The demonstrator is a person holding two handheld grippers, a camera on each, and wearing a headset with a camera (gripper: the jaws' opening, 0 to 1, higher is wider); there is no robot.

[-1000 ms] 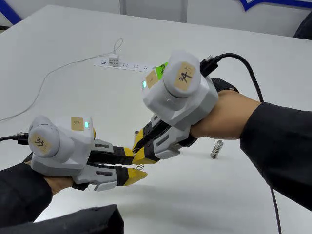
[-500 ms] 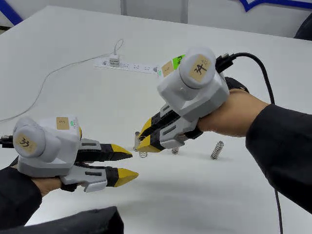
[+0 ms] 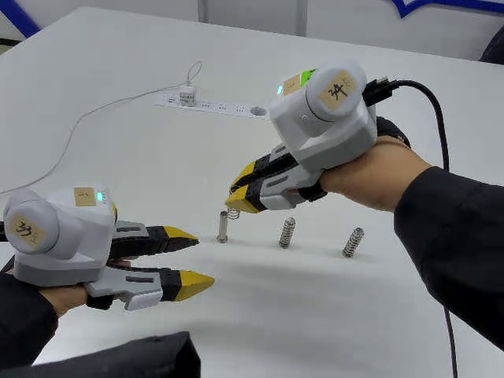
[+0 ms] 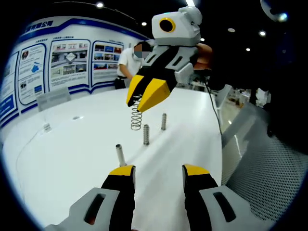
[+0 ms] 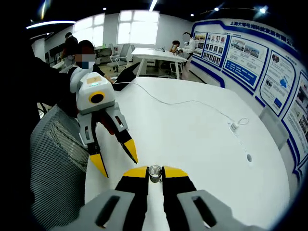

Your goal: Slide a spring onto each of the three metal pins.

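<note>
- Table, white. It carries everything listed. A power strip lies toward the far edge.
- Right gripper, mine. A second ago it was bent low against the left one; now it is raised off the surface. Its jaws are pinched narrow on the loose spring.
- Left gripper, mine. It has drawn back toward the near left edge, with its jaws spread wide and holding nothing.
- Pins, three, in a row mid-table. Two sprung pins already wear their coils. The bare pin, nearest the left edge, stands upright and is now clear of both tools.
- Spring, one. It hangs from my right tips, just above and beside the bare pin.
- Reading: two of three are done. The lift gives me room to line the coil over the last pin and lower it on.
</note>
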